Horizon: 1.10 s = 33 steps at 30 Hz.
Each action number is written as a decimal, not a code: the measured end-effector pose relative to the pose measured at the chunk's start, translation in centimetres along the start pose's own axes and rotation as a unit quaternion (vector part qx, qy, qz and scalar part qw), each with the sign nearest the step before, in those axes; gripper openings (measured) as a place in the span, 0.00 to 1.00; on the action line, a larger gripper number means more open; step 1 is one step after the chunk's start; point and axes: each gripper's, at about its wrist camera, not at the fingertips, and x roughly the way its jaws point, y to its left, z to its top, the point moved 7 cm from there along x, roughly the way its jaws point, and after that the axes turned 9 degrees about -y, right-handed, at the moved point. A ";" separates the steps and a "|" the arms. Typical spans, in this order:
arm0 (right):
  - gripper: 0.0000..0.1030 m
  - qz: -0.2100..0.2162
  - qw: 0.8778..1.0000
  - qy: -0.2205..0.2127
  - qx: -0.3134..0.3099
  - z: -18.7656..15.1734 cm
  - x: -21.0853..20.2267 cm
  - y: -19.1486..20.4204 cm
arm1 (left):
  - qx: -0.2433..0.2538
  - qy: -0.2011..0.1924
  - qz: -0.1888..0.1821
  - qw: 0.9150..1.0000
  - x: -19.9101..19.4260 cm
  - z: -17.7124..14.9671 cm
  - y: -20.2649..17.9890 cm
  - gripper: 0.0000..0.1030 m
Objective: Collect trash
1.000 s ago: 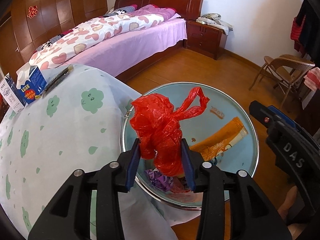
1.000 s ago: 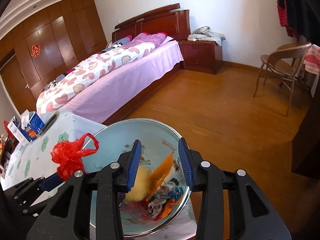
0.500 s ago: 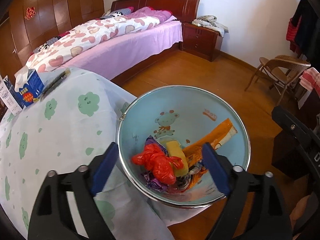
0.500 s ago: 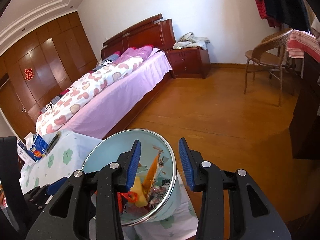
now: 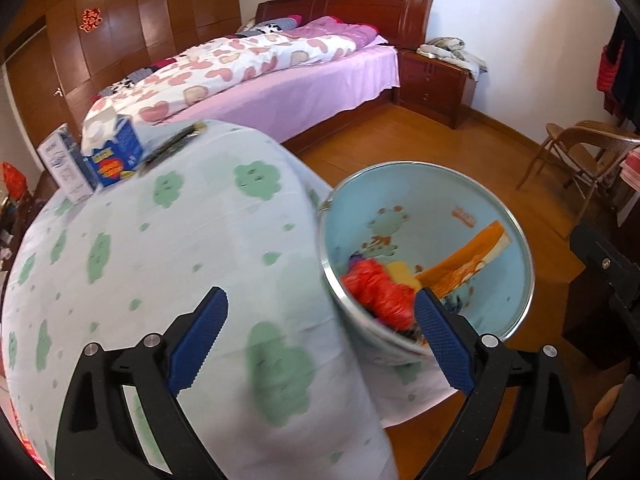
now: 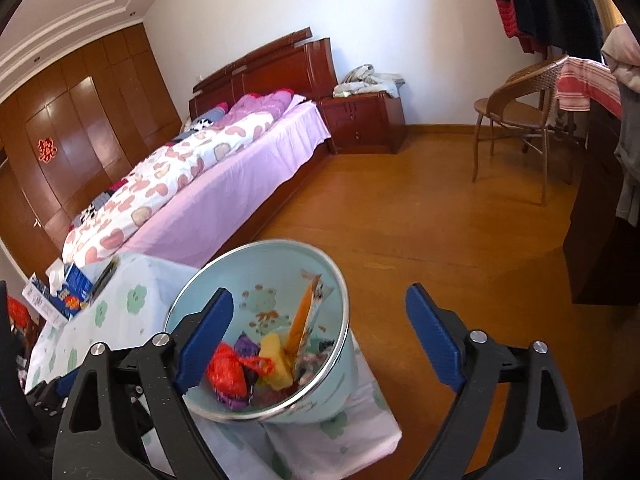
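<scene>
Down in the bin (image 5: 496, 216) lies the red bag (image 5: 376, 294), crumpled against the near wall beside a yellow piece (image 6: 274, 364), an orange wrapper (image 5: 464, 260) leaning up the far wall, and some purple scraps (image 6: 244, 346). The bin is pale blue with a steel rim and stands just off the tabletop's (image 5: 160, 248) right edge, its rim touching or nearly touching the green-flowered cloth that hangs over that edge; I cannot tell which.

The left gripper (image 5: 320, 338) is over the tabletop's near right corner, jaws opening and already very wide, with nothing between the pads but cloth and the bin's near rim behind them. The right gripper (image 6: 320, 338) is above the bin and the floor, jaws also opening wide, and holds nothing; the bin shows past its left finger.

At the tabletop's far left corner stand a blue tissue box (image 5: 110, 154) and a white carton (image 5: 64, 170), with a dark flat thing (image 5: 172, 148) lying beside them. Whether any of these counts as trash is unclear; if the dark thing does, it is probably next.

The risks, as I judge them: the wrapper stands tall and light, so a nudge of the bin could tip it out. A gripper sweeping low could catch the hanging cloth and drag the boxes, or knock the bin's rim. Reaching for the flat thing, wide jaws may pinch cloth with it.
</scene>
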 end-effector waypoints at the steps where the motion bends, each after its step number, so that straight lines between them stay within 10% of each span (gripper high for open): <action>1: 0.84 0.001 1.000 0.001 -0.008 -0.1 -0.3 0.1 | 0.001 -0.003 0.005 1.000 -0.5 -0.2 0.5 0.90; 18: 0.85 0.037 0.996 -0.004 -0.075 -2.9 -5.0 4.3 | 0.000 -0.101 0.039 0.994 -9.2 -1.0 5.3 0.94; 33: 0.86 0.039 0.988 -0.123 -0.081 -1.7 -11.0 5.7 | -0.012 -0.183 0.036 0.982 -14.9 0.6 5.8 0.94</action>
